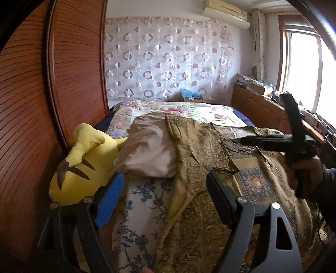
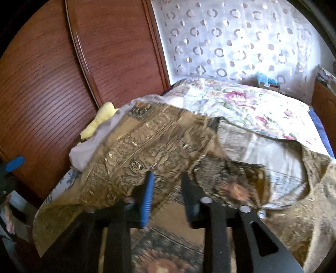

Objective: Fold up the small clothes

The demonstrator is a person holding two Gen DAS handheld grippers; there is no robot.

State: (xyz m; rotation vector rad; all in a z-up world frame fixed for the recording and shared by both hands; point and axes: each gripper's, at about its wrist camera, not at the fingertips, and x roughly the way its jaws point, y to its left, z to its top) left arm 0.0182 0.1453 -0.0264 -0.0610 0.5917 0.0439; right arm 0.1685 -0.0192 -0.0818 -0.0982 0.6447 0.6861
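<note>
Both tongs hang over the bed, jaws apart and empty. The gold garment (image 2: 151,142) lies spread below the right tongs (image 2: 168,199), long axis from 8 to 2 o'clock; the left tongs (image 1: 166,201) sit at its 8 o'clock edge, the right nearer.

Item count: one gold patterned garment (image 1: 201,147), one yellow plush toy (image 1: 84,166), one pale pillow (image 1: 151,151), one floral quilt (image 2: 241,103), one air conditioner (image 1: 226,14), two grippers: left (image 1: 166,201), right (image 2: 168,199).
</note>
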